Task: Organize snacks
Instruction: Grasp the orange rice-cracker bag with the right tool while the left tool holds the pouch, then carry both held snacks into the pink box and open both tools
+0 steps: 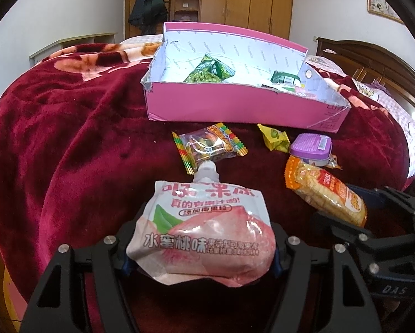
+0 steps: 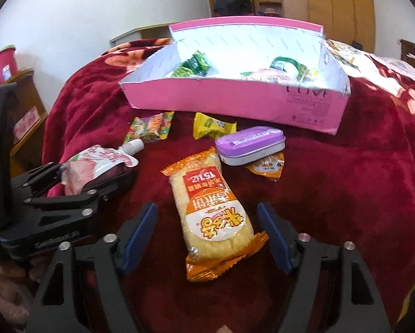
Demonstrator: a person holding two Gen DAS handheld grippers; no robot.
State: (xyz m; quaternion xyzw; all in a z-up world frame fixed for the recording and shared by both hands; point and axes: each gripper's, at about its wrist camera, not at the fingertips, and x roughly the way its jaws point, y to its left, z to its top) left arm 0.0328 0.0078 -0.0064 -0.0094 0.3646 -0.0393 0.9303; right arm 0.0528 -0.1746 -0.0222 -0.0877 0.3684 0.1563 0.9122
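While gripped, the jelly pouch (image 1: pixel 204 227) points its spout boxward.

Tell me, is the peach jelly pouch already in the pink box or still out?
Out. The peach jelly pouch lies on the red blanket, between the left tongs, in front of the pink box.

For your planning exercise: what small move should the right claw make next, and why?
Probably close on the rice cracker pack: the right claw straddles it, blue pads clear of both sides, and the pack lies outside the pink box.
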